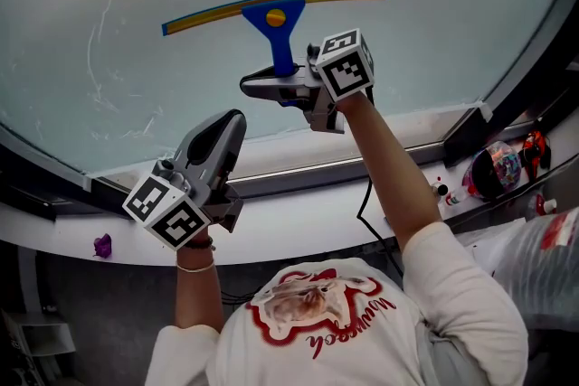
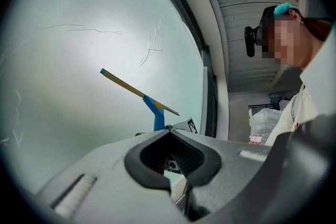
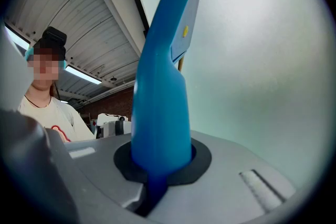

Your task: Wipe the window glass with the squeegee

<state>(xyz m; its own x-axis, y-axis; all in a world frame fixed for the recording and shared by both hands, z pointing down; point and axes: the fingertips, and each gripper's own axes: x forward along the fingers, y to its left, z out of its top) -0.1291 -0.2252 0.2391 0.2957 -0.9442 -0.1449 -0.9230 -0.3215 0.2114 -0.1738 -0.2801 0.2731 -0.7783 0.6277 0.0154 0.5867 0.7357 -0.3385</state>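
Observation:
The squeegee [image 1: 277,24] has a blue handle and a long yellow-and-blue blade, and the blade lies against the pale window glass [image 1: 434,41]. My right gripper [image 1: 274,87] is shut on the lower end of the handle, below the blade. In the right gripper view the blue squeegee handle [image 3: 160,86] rises from between the jaws of the right gripper [image 3: 157,168]. My left gripper [image 1: 228,127] hangs lower left, off the glass, shut with nothing in it. The left gripper view looks over the left gripper [image 2: 170,162] at the squeegee [image 2: 155,112] on the glass.
Thin streaks [image 1: 98,77] mark the left part of the glass. A dark frame [image 1: 529,59] borders the window on the right. Below runs a white sill [image 1: 298,226] with a small purple object [image 1: 102,244]. Bottles [image 1: 498,167] and a plastic bag [image 1: 543,253] sit at the right.

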